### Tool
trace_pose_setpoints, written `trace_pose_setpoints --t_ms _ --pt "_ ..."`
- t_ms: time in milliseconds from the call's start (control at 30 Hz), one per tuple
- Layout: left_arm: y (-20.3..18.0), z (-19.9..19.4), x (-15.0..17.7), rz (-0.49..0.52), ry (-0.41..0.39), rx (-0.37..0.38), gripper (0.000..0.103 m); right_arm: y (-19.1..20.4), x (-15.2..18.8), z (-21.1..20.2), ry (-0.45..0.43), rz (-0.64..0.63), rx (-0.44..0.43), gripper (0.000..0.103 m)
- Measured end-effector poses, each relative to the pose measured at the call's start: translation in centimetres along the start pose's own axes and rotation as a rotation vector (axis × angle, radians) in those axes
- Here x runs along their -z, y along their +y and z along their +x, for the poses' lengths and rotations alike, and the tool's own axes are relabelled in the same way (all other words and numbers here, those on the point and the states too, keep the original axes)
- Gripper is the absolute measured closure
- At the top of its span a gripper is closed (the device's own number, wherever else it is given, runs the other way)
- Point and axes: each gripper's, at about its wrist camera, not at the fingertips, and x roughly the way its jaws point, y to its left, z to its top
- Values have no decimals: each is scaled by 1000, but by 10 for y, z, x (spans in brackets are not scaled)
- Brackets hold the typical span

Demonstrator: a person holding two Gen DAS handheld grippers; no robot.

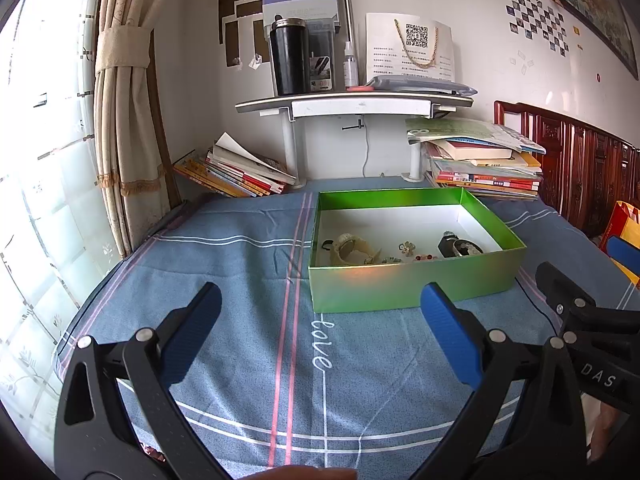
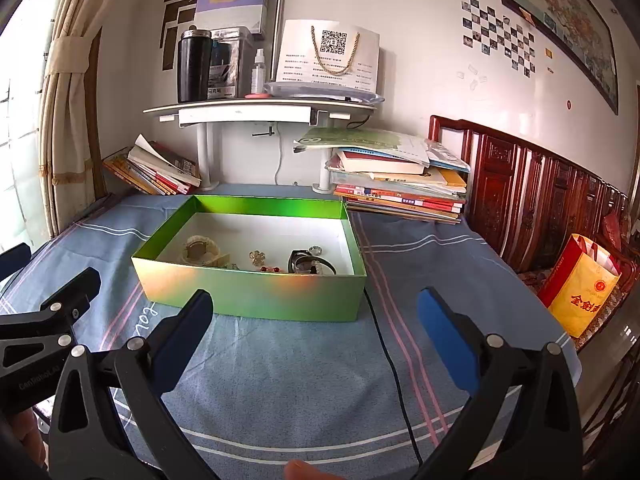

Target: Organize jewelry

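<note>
Two handheld grippers with black frames and blue finger pads hover above a blue cloth with white and pink stripes (image 1: 248,360), both pointed toward a shallow green cardboard box with a white floor (image 1: 416,284). The left gripper (image 1: 320,320) has its fingers spread wide with nothing between them; the box sits just ahead and to the right of it. The right gripper (image 2: 316,324) is likewise spread wide and empty, and the box (image 2: 256,292) lies ahead of it, slightly to the left. Each gripper shows at the edge of the other's view, so they sit side by side, close together.

All the jewelry lies inside the box, toward its near wall. A pale cream wristwatch with a round face (image 1: 348,246) rests at the left end. A small gold flower-shaped brooch (image 1: 407,247) lies near the middle, with a short string of red beads (image 1: 425,257) just in front of it, close to the near wall. A black wristwatch with a dark strap (image 1: 456,246) lies at the right end, and a small silver ring (image 2: 315,249) sits just behind it.

A thin black cable (image 2: 390,364) runs across the cloth from the box's right front corner toward the viewer. Stacks of books (image 2: 400,184) stand behind the box on both sides, under a white shelf (image 2: 256,110) carrying a black tumbler (image 2: 194,66).
</note>
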Motion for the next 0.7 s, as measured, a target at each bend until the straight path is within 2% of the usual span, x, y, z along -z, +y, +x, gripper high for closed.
trace_pose_setpoints --t_ms 700 --pt "-1 3 2 -2 13 1 4 1 1 1 4 -1 0 3"
